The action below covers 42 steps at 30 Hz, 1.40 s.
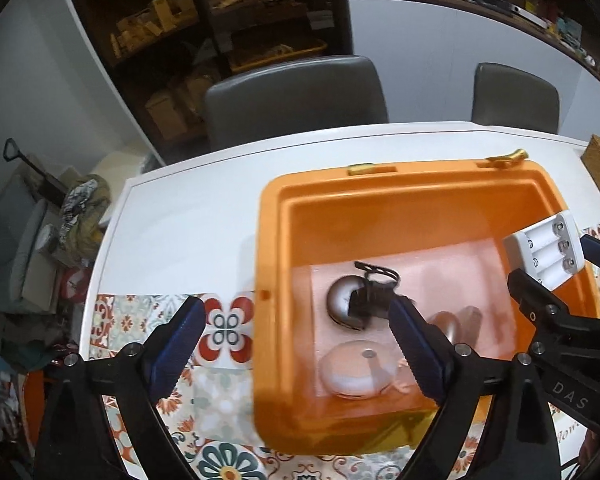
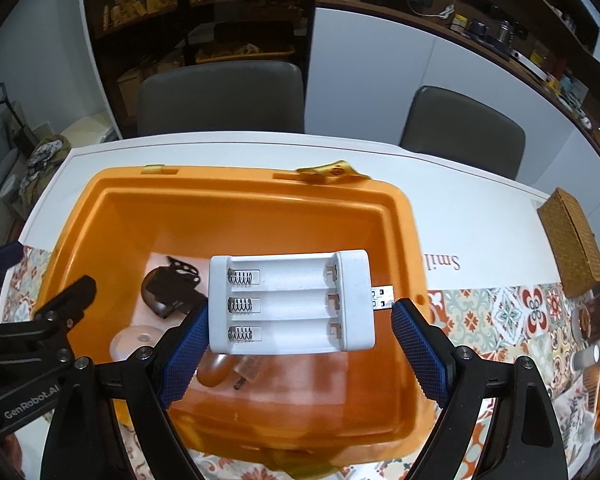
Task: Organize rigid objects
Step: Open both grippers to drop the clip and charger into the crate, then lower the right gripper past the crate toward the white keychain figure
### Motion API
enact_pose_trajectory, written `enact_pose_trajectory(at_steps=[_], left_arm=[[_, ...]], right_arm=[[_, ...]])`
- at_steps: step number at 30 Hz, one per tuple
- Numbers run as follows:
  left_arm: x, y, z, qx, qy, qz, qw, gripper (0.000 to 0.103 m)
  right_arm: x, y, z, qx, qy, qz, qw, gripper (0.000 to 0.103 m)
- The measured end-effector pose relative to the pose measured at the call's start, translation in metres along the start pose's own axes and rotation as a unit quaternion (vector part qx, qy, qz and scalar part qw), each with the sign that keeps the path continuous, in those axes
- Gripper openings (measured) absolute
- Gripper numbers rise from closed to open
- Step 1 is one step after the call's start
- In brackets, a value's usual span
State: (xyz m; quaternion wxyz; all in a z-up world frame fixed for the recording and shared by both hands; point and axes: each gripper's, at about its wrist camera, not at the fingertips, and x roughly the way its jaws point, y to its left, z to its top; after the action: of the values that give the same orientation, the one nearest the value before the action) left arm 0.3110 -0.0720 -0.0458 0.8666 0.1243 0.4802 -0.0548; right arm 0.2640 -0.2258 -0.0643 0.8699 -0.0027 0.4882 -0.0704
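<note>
Left gripper (image 1: pixel 296 320): we are tilting it steeply down over the orange bin (image 1: pixel 276 280), its jaws gaping wide with nothing between them; one blue finger is hanging over the patterned cloth (image 1: pixel 140 312) at lower left of the frame, the other inside the bin.

Right gripper (image 2: pixel 300 320): we are pointing it down over the same bin, holding the white battery charger (image 2: pixel 290 302) across its jaws above the bin's middle.

Charger against fingers: the left blue pad (image 2: pixel 188 344) is pressing on the charger's spring end; the right pad (image 2: pixel 416 344) is sitting just under the USB plug, and contact there is hard for us to judge.

Bin contents: a dark, strapped item (image 1: pixel 360 296) is lying at centre, a pale round disc (image 1: pixel 354 368) below it, and a brownish oval piece (image 2: pixel 216 372) beside that.

Bin position: it is resting on the white table (image 1: pixel 188 208), filling the centre right of the left view.
</note>
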Motion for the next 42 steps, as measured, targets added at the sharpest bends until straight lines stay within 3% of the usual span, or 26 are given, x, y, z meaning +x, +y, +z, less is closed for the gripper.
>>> enact_pose_trajectory(at_steps=[15, 25, 42], left_arm=[[-0.010, 0.016, -0.013, -0.020, -0.003, -0.001, 0.9998, 0.094], [-0.035, 0.018, -0.032, -0.024, -0.018, -0.003, 0.9995, 0.096], [-0.078, 0.027, -0.071, -0.041, -0.059, 0.010, 0.9974, 0.102]], right_arm=[[-0.008, 0.008, -0.002, 0.004, -0.005, 0.006, 1.000, 0.091], [-0.038, 0.010, -0.024, 0.008, -0.026, -0.002, 1.000, 0.091], [-0.085, 0.012, -0.062, 0.009, -0.065, 0.023, 0.998, 0.091]])
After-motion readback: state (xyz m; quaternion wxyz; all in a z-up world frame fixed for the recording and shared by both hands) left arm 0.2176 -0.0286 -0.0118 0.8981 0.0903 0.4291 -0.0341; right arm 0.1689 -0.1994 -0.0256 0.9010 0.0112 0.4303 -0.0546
